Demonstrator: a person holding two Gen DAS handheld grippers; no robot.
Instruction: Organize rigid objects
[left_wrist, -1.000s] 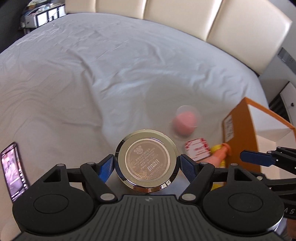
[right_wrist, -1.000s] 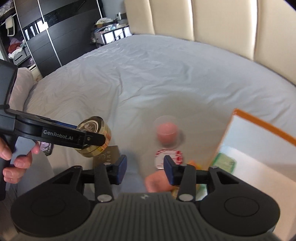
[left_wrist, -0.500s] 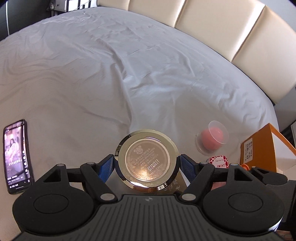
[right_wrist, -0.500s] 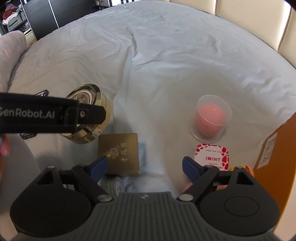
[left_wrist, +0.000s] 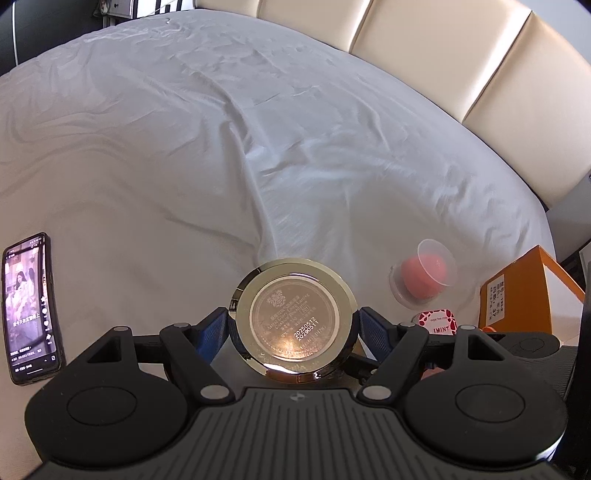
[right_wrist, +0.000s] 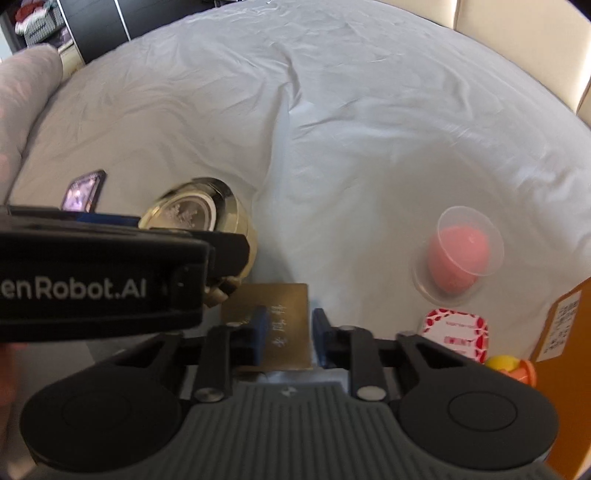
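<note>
- Orange box (left_wrist: 524, 291): the largest item, standing at the right edge of the bed sheet (left_wrist: 258, 147). It looks like stiff card, likely light. Judged best taken across two opposite walls, since the flat faces may slip.
- Gold compact (left_wrist: 293, 319): round, hard and glossy, held off the sheet with its printed underside toward the left wrist camera. The left gripper (left_wrist: 293, 328) is clamped on it, one blue pad at each side of the rim. The metal-look rim is judged slippery and the hinge probably fragile — the grip across the full width is the sound one.
- Flat gold square card (right_wrist: 275, 325): lies on the sheet just below the compact in the right wrist view. The right gripper (right_wrist: 288, 338) sits over it, and its jaws have just been closing to a narrow gap; the card's near right part lies between the pads, though I cannot tell whether they press it. Thin and rigid, lying flush on soft cloth — an edge must be lifted first.
- Pink sponge in clear cup (right_wrist: 460, 254): on the sheet, well right of the card. The thin plastic would probably crack under pressure; hold it lightly at the rim.
- Mint tin (right_wrist: 456, 332): small, hard, near the box; grip its short sides.
</note>
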